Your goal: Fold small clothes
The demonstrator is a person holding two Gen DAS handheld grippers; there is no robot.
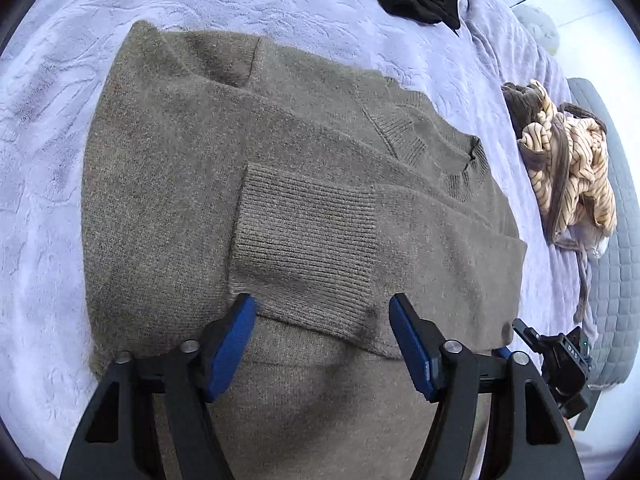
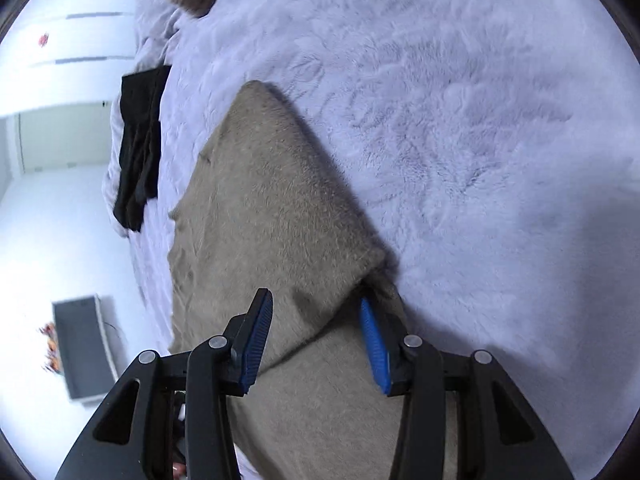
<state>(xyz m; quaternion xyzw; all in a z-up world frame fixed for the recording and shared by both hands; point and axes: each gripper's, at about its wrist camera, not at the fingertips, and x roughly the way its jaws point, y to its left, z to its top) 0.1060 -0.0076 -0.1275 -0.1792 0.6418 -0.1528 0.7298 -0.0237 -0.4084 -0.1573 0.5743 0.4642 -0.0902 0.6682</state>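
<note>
Brown knit sweater (image 1: 280, 208), spread centrally on the lilac blanket (image 1: 48, 160), sleeve cuff (image 1: 308, 252) folded across; soft, limp, non-slippery, best pinched at hem corners near 6 o'clock; left gripper (image 1: 322, 312) and right gripper (image 2: 316, 312) both released, jaws parted.

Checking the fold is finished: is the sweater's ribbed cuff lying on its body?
Touching. Left wrist view shows the ribbed cuff lying flat on the sweater, no gap.

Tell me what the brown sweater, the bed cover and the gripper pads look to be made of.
Sweater: soft knit, probably wool or a blend; fuzzy nap, ribbed cuff and collar.
Bed cover: lilac plush, likely synthetic fleece; brushed pile with pressed-in patterns.
Pads: blue, matte, finely ridged; rubber or plastic, hard to tell, on black plastic-looking arms.
</note>
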